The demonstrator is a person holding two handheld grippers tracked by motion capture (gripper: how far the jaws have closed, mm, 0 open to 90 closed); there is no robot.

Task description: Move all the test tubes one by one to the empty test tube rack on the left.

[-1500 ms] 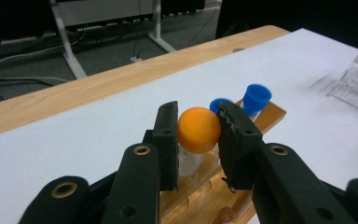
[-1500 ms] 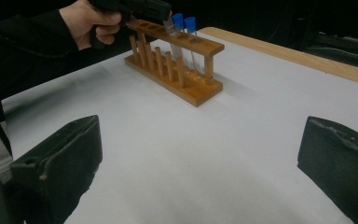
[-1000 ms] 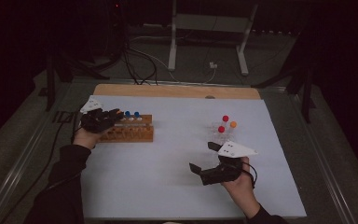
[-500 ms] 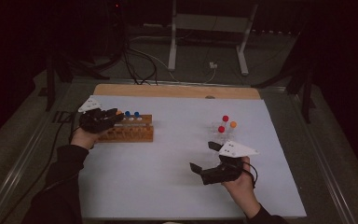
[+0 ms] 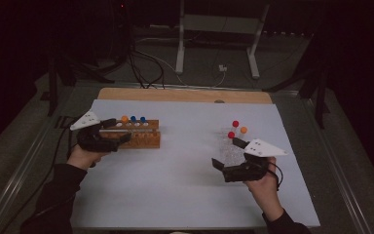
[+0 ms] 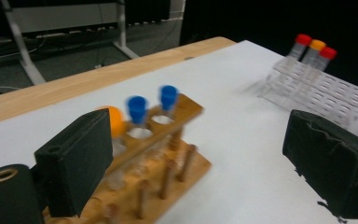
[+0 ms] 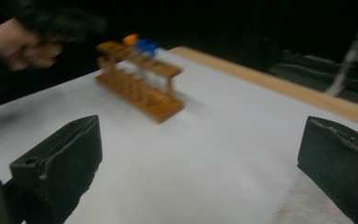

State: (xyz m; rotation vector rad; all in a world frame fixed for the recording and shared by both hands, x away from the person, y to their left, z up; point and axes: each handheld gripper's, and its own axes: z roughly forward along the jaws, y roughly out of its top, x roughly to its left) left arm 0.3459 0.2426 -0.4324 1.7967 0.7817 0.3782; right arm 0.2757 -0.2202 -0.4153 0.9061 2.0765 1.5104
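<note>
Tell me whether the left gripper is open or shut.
Open. In the left gripper view, the left gripper has its jaws wide apart, empty, beside the wooden rack.

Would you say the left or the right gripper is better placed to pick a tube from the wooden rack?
Left, probably: the left gripper is open right beside the wooden rack, while the right gripper sits across the table.

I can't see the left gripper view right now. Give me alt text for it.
The left gripper, jaws wide open and holding nothing, hangs just short of a wooden tube rack holding an orange-capped tube and two blue-capped tubes. Farther across the white table stands a clear rack with two red-capped tubes and one orange-capped.
</note>
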